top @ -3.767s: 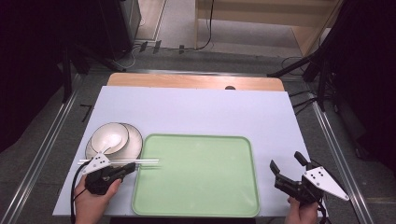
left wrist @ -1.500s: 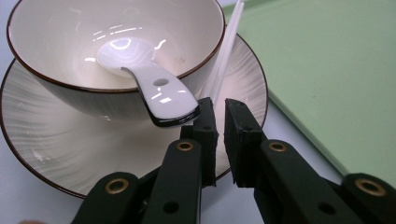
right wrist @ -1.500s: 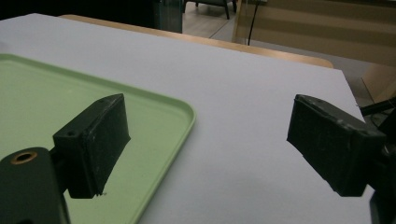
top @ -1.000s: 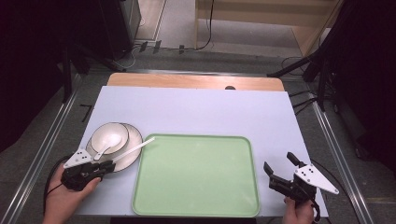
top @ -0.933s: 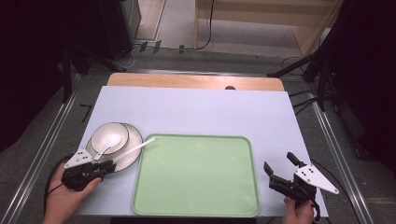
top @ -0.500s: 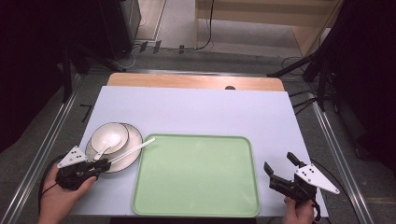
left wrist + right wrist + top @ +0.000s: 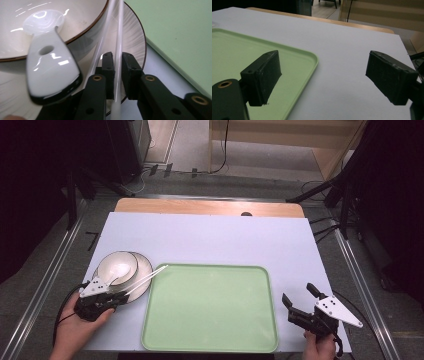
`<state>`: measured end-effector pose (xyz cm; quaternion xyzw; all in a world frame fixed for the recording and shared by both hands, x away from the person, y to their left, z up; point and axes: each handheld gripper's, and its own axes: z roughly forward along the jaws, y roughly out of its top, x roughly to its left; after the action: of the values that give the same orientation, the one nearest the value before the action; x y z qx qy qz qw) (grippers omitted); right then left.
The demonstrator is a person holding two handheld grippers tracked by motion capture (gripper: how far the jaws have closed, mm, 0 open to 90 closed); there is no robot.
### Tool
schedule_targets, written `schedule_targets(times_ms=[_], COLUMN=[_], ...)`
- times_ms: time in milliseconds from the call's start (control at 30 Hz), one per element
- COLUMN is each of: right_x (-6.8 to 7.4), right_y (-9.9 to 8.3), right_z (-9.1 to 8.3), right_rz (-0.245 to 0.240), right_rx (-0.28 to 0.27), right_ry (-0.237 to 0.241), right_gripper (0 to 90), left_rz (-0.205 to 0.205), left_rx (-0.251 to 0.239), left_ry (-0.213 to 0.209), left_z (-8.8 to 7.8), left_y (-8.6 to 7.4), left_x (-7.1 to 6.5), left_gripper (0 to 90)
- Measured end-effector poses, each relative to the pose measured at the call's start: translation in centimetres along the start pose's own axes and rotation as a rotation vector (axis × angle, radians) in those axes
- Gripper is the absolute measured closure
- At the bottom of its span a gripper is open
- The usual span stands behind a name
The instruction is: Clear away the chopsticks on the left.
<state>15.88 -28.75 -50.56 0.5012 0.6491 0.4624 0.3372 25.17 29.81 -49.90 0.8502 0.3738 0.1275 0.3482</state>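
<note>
Two white chopsticks [image 7: 146,277] are the work in hand: they lie slanted across the plate [image 7: 141,292], their tips reaching the near-left corner of the green tray [image 7: 210,340], so that the shafts bridge plate rim and tray lip and stay clear of the table [image 7: 210,235]. At their near ends the left gripper [image 7: 116,65] has just been closing its jaws; one stick [image 7: 118,55] is clamped between the pads, while the second [image 7: 102,45] appears to run just outside the left pad, though glare blurs it. Left of the sticks a bowl [image 7: 117,268] rests on the plate with a white spoon [image 7: 48,60] inside, its handle looming out of focus. Right of the tray, the right gripper [image 7: 324,77] hovers idle over bare table, jaws wide apart and empty. Both forearms are cut off below.
</note>
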Motion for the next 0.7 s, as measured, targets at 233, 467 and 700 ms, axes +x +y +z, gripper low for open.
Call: schedule_targets(times_ms=[233, 467, 700], right_x=[0.0, -0.2, -0.3], right_y=[0.0, 0.0, 0.0], right_z=[0.0, -0.2, -0.2], right_rz=[-0.002, 0.003, 0.002], right_rx=[-0.003, -0.006, -0.007], right_ry=[0.0, -0.004, -0.003], right_gripper=[12.9, 12.9, 12.9], left_rz=[0.057, 0.04, 0.04], left_rx=[0.0, -0.072, -0.089], left_ry=[0.007, -0.031, -0.066], left_z=[0.1, -1.9, -1.7], left_y=[0.3, 0.7, 2.1], left_x=[-0.5, -1.7, -4.7], left_gripper=[85.3, 85.4, 85.4])
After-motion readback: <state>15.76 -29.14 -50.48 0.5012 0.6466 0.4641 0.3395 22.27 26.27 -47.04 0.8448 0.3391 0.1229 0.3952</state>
